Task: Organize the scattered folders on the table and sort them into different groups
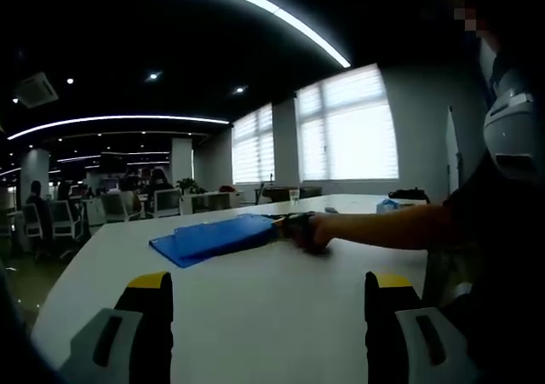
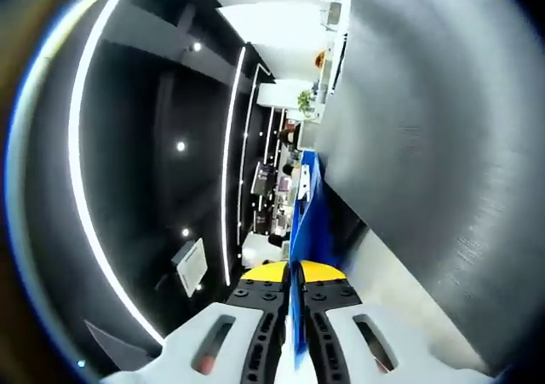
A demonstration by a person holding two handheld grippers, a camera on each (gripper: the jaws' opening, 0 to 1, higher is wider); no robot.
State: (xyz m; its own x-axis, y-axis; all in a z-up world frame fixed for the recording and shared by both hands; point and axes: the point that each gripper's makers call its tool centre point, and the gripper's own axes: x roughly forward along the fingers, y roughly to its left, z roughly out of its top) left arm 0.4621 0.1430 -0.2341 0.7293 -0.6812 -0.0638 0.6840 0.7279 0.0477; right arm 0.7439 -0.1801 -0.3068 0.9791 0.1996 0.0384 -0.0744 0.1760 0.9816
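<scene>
Blue folders (image 1: pixel 215 237) stacked on table (image 1: pixel 255 316), count unclear.

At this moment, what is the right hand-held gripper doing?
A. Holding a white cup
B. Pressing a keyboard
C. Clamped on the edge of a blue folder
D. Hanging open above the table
C: in the right gripper view the right hand-held gripper has its jaws closed on the thin edge of the blue folder.
</scene>
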